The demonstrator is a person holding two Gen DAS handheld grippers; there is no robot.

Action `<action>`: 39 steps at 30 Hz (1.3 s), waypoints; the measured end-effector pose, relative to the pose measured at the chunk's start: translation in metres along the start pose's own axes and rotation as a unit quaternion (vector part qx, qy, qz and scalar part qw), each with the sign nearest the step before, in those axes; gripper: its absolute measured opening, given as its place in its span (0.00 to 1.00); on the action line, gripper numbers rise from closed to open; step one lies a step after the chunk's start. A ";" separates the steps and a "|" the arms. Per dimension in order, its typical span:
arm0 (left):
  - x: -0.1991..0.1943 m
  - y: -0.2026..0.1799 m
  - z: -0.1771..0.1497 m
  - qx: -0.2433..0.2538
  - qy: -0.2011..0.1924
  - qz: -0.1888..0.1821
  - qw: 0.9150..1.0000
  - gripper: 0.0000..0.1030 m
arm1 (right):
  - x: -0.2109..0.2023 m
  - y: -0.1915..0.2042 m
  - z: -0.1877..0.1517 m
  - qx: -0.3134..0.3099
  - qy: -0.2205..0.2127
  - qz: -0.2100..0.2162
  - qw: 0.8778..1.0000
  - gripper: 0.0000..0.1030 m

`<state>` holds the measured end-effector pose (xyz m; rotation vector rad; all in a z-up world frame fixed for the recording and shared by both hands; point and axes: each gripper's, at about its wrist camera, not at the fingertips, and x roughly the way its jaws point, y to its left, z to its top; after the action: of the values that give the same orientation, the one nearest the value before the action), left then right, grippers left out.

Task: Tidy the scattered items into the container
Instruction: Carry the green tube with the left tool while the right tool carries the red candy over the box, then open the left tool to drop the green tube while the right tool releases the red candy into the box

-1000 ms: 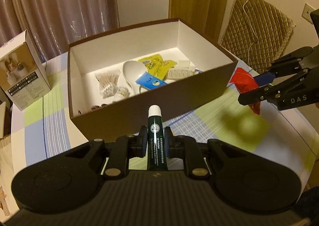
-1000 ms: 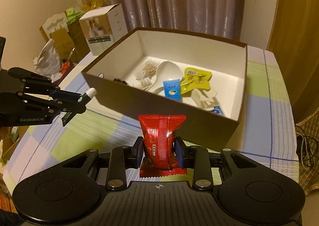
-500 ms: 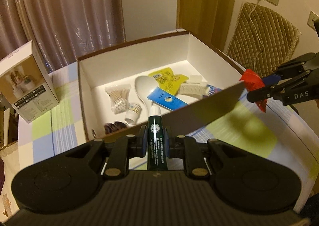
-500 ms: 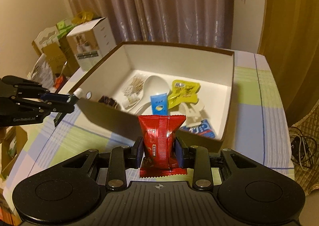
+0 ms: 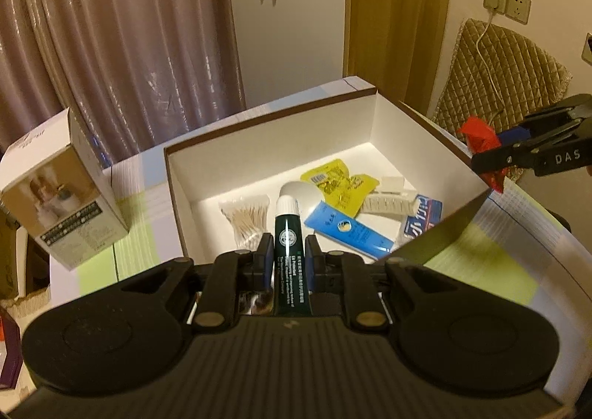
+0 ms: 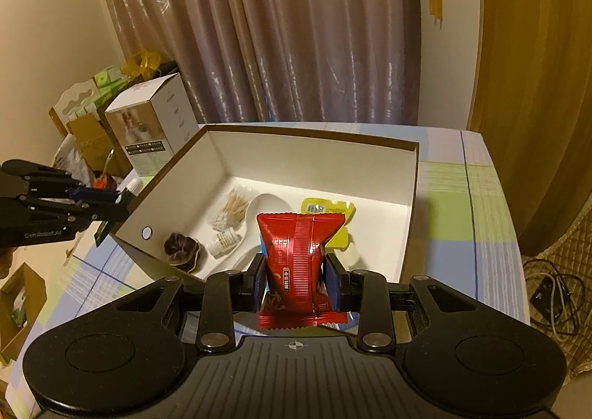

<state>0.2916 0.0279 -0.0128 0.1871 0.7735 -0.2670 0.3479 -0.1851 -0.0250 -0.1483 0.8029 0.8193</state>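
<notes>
A brown box with a white inside [image 5: 270,145] [image 6: 314,160] stands on the checked tablecloth. It holds cotton swabs [image 5: 248,219], a white spoon [image 6: 266,204], a yellow sachet [image 5: 340,178], a blue sachet [image 5: 347,230] and other small items. My left gripper [image 5: 289,247] is shut on a dark green tube with a white cap [image 5: 288,234], above the box's near edge. My right gripper [image 6: 298,267] is shut on a red snack packet [image 6: 299,256], above the box's near wall. Each gripper shows in the other's view, at the box's sides [image 6: 107,202] [image 5: 492,156].
A white product carton [image 5: 63,189] [image 6: 155,130] stands on the table left of the box. Curtains hang behind. A quilted chair back [image 5: 499,71] is at the right. Cardboard boxes and bags [image 6: 85,123] sit beyond the table's left side. Cables [image 6: 555,293] lie on the floor.
Both grippers have risen and moved forward over the box's edges, each keeping its item. More of the box's inside shows now.
</notes>
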 end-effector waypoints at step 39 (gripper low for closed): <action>0.128 0.021 0.005 0.004 0.141 -0.081 0.987 0.13 | 0.068 -0.030 0.008 0.032 0.044 0.017 0.998 0.35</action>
<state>0.3891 0.0254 -0.0980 0.1717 1.0704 -0.4029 0.4012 -0.1620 -0.0714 -0.1136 0.9156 0.8228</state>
